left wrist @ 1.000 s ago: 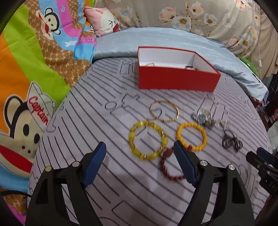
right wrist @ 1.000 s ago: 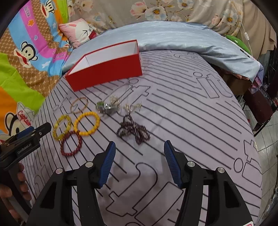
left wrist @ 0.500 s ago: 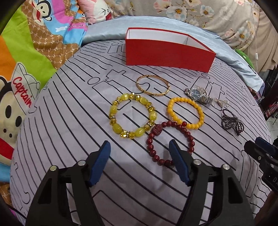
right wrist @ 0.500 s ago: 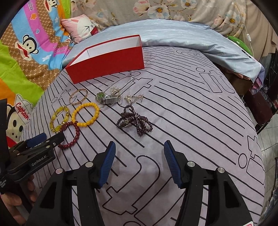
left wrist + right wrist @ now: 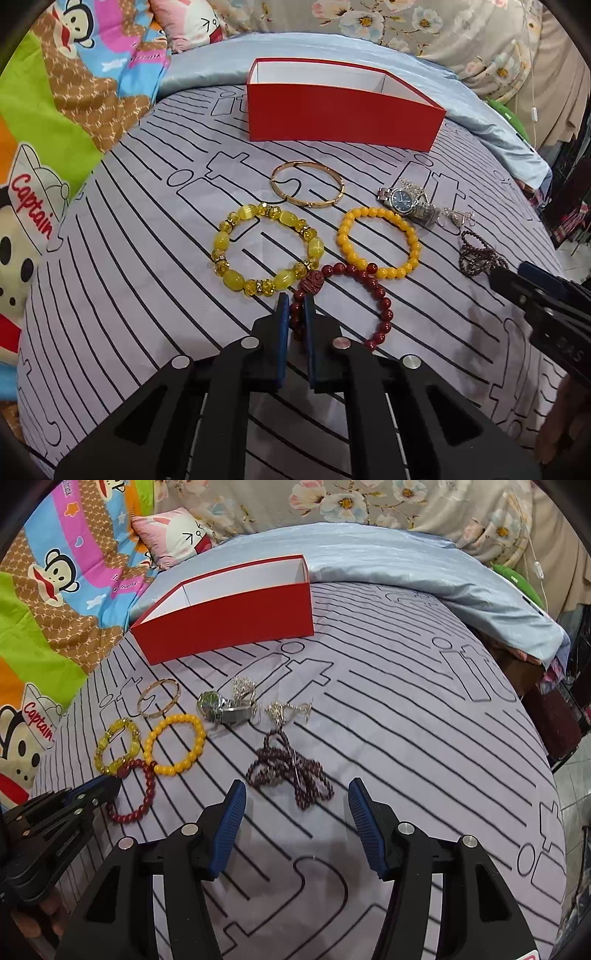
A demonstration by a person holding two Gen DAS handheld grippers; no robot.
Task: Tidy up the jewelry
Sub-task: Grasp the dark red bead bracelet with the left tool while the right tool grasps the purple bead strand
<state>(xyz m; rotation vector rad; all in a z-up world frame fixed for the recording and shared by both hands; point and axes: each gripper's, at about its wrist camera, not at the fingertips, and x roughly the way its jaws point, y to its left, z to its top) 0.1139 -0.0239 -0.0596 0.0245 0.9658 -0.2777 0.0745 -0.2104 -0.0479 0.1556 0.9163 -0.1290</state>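
Note:
My left gripper (image 5: 296, 301) is shut on the near-left arc of the dark red bead bracelet (image 5: 373, 291), which lies on the striped grey bedspread. Behind it lie a yellow crystal bracelet (image 5: 267, 251), an orange bead bracelet (image 5: 378, 243), a gold bangle (image 5: 307, 184), a silver watch (image 5: 404, 201) and a dark purple bead strand (image 5: 290, 775). My right gripper (image 5: 295, 797) is open and empty just in front of the purple strand. The red box (image 5: 343, 109) stands open at the back; its inside is hidden.
A silver chain tangle (image 5: 286, 710) lies beside the watch. A light blue pillow (image 5: 406, 565) lies behind the box. A cartoon monkey blanket (image 5: 55, 110) covers the left. The bed edge drops off at the right (image 5: 546, 738).
My left gripper moved forward and down to the red bracelet and closed on it. My right gripper stayed open and moved slightly nearer the purple strand.

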